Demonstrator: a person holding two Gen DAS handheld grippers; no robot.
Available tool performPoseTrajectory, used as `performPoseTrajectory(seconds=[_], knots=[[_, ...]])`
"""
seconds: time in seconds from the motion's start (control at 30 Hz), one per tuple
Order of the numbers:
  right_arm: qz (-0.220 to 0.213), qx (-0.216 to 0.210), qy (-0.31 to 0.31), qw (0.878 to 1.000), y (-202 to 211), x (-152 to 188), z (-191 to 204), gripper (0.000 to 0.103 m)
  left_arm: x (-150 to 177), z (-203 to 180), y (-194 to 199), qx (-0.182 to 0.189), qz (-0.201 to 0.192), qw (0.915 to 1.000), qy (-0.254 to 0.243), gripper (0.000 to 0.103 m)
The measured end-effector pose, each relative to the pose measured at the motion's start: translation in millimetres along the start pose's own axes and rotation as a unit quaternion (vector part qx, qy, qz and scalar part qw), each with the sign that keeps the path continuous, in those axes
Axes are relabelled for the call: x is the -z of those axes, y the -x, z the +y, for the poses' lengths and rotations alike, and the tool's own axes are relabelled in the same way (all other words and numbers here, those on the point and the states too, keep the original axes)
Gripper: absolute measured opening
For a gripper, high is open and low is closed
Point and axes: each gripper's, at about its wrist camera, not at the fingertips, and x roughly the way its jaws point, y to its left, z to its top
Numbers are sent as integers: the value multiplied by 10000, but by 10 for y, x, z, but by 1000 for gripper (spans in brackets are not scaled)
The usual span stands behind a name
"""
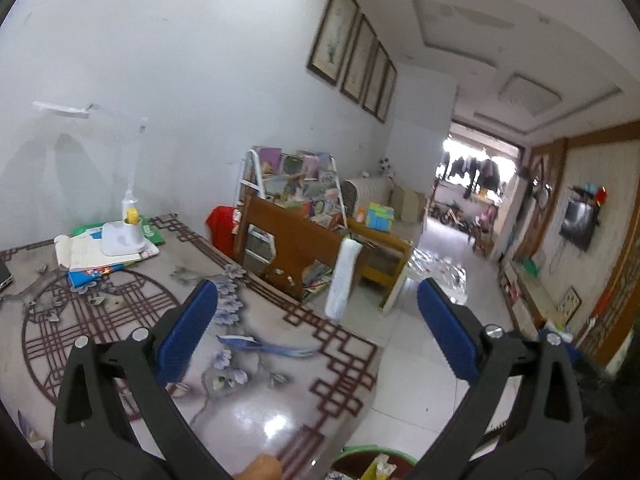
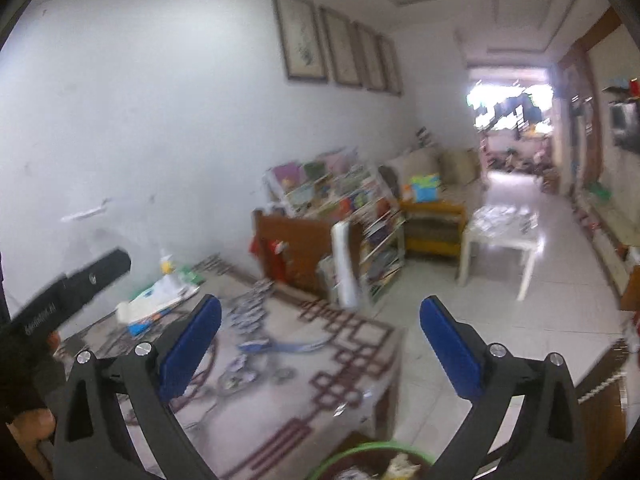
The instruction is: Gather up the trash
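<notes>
A blue wrapper [image 1: 266,346] lies flat on the patterned table [image 1: 120,312]. It lies ahead of and below the left gripper [image 1: 317,286], which is open with nothing between its blue pads. The right wrist view shows the same wrapper [image 2: 276,348] beyond the right gripper [image 2: 321,302], also open wide and holding nothing. A green-rimmed bin [image 1: 372,450] with scraps of trash inside sits at the bottom edge, below the grippers, and shows again as a green rim [image 2: 372,446]. The black body of the left gripper [image 2: 68,292] shows at the left of the right wrist view.
Books and a white lamp base [image 1: 122,236] are stacked at the table's far side. Behind the table stand a wooden chair [image 1: 288,240] with a white cloth [image 1: 344,276], a book rack [image 1: 296,184] and a small white table [image 2: 500,236]. Tiled floor runs down the hall.
</notes>
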Motion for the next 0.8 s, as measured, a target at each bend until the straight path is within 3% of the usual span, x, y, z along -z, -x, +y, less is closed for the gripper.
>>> performPoseTrajectory(seconds=[0.07, 0.23, 0.37, 0.53, 0.6, 0.8], knots=[[-35, -157, -112, 9998, -47, -33, 73, 96, -46, 101, -26, -72, 94, 9999, -48, 98], [-186, -98, -77, 9998, -99, -103, 246, 96, -67, 247, -6, -412, 124, 9985, -333, 98], [-305, 35, -78, 9995, -80, -69, 335, 96, -70, 324, 57, -413, 14, 9983, -399, 98], [84, 215, 122, 9997, -165, 40, 459, 96, -20, 391, 159, -441, -273, 9977, -434, 98], [238, 296, 263, 9989, -206, 87, 523, 96, -13, 407, 140, -364, -185, 9982, -437, 98], [84, 291, 159, 9994, -208, 161, 608, 96, 54, 486, 110, -331, 44, 9982, -496, 98]])
